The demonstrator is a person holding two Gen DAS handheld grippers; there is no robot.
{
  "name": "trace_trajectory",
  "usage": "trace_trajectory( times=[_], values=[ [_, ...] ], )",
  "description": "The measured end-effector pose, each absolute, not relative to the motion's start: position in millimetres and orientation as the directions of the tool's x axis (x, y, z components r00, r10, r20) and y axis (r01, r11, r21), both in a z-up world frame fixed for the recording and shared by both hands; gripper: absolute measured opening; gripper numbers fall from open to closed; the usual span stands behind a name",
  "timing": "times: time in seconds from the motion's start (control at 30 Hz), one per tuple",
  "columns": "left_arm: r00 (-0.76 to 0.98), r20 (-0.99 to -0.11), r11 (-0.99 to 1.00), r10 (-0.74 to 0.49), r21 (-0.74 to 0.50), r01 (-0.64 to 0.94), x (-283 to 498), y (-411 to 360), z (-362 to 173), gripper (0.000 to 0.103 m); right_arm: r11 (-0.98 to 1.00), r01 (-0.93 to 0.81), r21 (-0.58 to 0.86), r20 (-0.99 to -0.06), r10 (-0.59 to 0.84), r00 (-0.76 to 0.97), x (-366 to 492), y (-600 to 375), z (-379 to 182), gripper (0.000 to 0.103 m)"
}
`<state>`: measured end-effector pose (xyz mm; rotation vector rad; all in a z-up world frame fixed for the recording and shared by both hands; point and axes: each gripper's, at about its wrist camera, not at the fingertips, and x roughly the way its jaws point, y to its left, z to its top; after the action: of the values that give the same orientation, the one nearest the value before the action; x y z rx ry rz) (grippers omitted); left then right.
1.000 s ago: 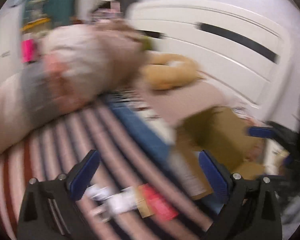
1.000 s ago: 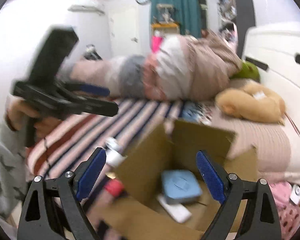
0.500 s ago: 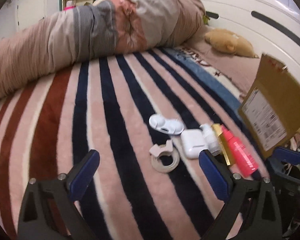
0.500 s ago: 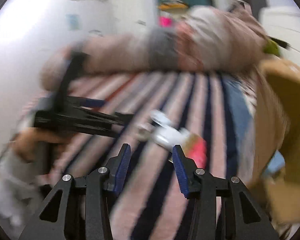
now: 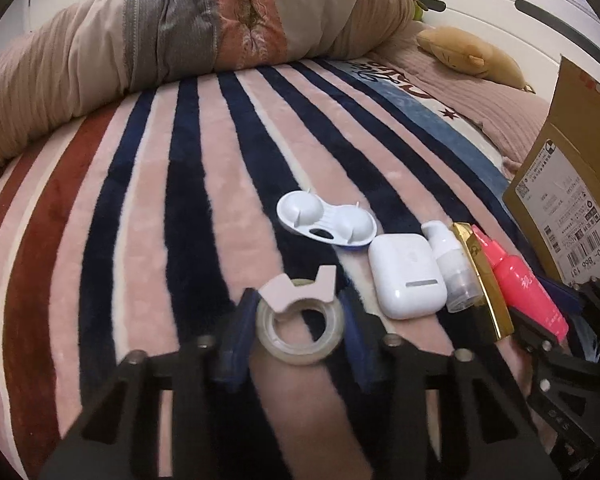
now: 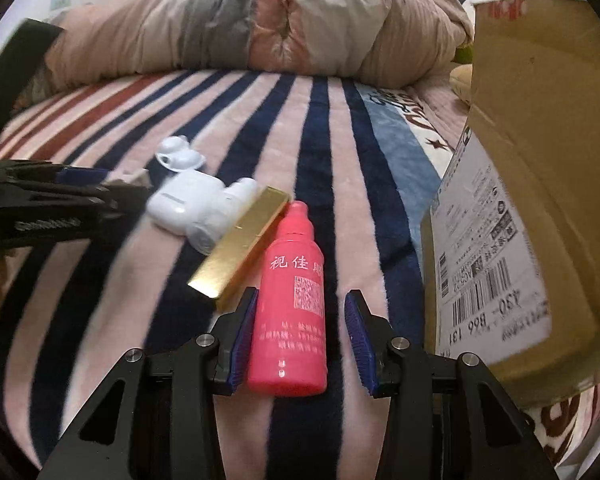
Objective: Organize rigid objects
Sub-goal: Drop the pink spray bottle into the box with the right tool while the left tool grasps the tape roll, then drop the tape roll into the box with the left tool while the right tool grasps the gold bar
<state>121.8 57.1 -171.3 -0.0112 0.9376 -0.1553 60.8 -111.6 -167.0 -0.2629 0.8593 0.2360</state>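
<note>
While both my claws straddle targets: nothing is lifted yet.
Left claw point(image 5: 298, 330): narrowed around the tape roll point(image 5: 300, 334), contact unclear.
Right claw point(image 6: 302, 338): partly spread around the pink bottle point(image 6: 292, 300); far pad clear.
Box point(image 6: 540, 200): 2 o'clock.
Left to sort: earbud case point(image 5: 406, 276), gold bar point(image 5: 482, 280), lens case point(image 5: 326, 220).

"视佳" on pink bottle point(image 6: 290, 300) (box label point(image 6: 488, 276): "B66 131")

We hold our left black two-finger gripper with blue pads point(image 5: 296, 328) low and level, its jaws parted but narrowly spaced. Our right black two-finger gripper with blue pads point(image 6: 300, 336) is likewise low, pointing forward, its jaws parted slightly wider, neither pad pressed against the other.
</note>
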Motion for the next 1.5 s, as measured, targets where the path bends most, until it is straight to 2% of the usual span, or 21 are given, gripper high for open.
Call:
trace_trajectory(
  times=[0.07, 0.17, 0.27, 0.37, 0.47, 0.53, 0.63, 0.73, 0.8, 0.87, 0.9, 0.97, 1.03, 1.1, 1.27, 1.4, 1.5],
  values=[
    [0.579, -0.804, 0.989, -0.136, -0.074, 0.130, 120.8, 57.4, -170.6, 0.038, 0.942, -0.312, -0.124, -0.772, 0.106, 0.627, 65.6, -113.0, -168.1, 0.027],
    [0.581, -0.802, 0.989, -0.138, -0.077, 0.130, 117.8, 59.1, -169.3, 0.037, 0.936, -0.320, -0.147, -0.748, 0.106, 0.655, 60.3, -110.3, -162.4, 0.027],
    [0.580, -0.803, 0.988, -0.137, -0.072, 0.133, 113.4, 60.9, -168.9, 0.038, 0.929, -0.352, -0.117, -0.688, 0.180, 0.703, 40.2, -114.0, -130.6, 0.027],
    [0.573, -0.808, 0.988, -0.137, -0.072, 0.135, 110.0, 62.3, -168.8, 0.038, 0.901, -0.433, -0.021, -0.602, 0.334, 0.725, 16.3, -124.7, -70.6, 0.027],
    [0.572, -0.810, 0.989, -0.132, -0.067, 0.133, 109.2, 61.9, -169.0, 0.038, 0.895, -0.445, 0.012, -0.511, 0.388, 0.767, 4.3, -152.6, -15.6, 0.027],
    [0.570, -0.813, 0.990, -0.121, -0.056, 0.132, 109.1, 59.9, -169.1, 0.038, 0.905, -0.420, 0.059, -0.486, 0.394, 0.780, 7.0, -188.5, 15.4, 0.027],
    [0.568, -0.816, 0.991, -0.109, -0.041, 0.131, 108.9, 57.6, -169.1, 0.037, 0.937, -0.346, 0.050, -0.543, 0.316, 0.778, 28.9, -234.8, 26.6, 0.027],
    [0.567, -0.817, 0.990, -0.109, -0.040, 0.133, 107.1, 56.0, -164.5, 0.037, 0.957, -0.289, 0.012, -0.671, 0.222, 0.708, 55.6, -263.7, 3.9, 0.027],
    [0.570, -0.814, 0.991, -0.110, -0.044, 0.128, 105.7, 56.5, -157.6, 0.037, 0.964, -0.265, 0.009, -0.714, 0.191, 0.673, 65.9, -271.3, -14.6, 0.027],
    [0.582, -0.807, 0.992, -0.100, -0.035, 0.122, 103.0, 55.2, -146.2, 0.037, 0.968, -0.243, -0.054, -0.743, 0.124, 0.658, 73.5, -269.8, -30.4, 0.028],
    [0.588, -0.803, 0.992, -0.100, -0.032, 0.125, 101.4, 54.2, -140.1, 0.037, 0.969, -0.237, -0.072, -0.743, 0.106, 0.661, 76.4, -269.0, -33.6, 0.030],
    [0.606, -0.789, 0.990, -0.103, -0.024, 0.137, 96.9, 51.4, -121.3, 0.037, 0.969, -0.232, -0.084, -0.731, 0.098, 0.675, 72.9, -269.6, -34.3, 0.048],
    [0.627, -0.770, 0.987, -0.116, -0.019, 0.159, 92.9, 46.6, -99.5, 0.037, 0.969, -0.234, -0.079, -0.704, 0.111, 0.701, 67.2, -268.9, -29.6, 0.050],
    [0.656, -0.741, 0.979, -0.144, -0.011, 0.204, 87.9, 35.2, -68.3, 0.037, 0.960, -0.279, -0.025, -0.659, 0.194, 0.726, 55.6, -273.0, -17.1, 0.050],
    [0.703, -0.668, 0.933, -0.244, 0.036, 0.358, 86.3, -13.6, 17.3, 0.037, 0.818, -0.567, 0.091, -0.551, 0.516, 0.656, 11.7, -241.0, 1.9, 0.050],
    [0.655, -0.673, 0.863, -0.343, 0.050, 0.504, 102.1, -70.0, 74.4, 0.037, 0.690, -0.687, 0.230, -0.537, 0.678, 0.502, -5.5, -203.7, -10.6, 0.049],
    [0.583, -0.712, 0.800, -0.392, 0.049, 0.598, 113.0, -124.4, 93.7, 0.037, 0.670, -0.700, 0.247, -0.570, 0.685, 0.454, -7.7, -171.9, -38.4, 0.049]
  ],
)
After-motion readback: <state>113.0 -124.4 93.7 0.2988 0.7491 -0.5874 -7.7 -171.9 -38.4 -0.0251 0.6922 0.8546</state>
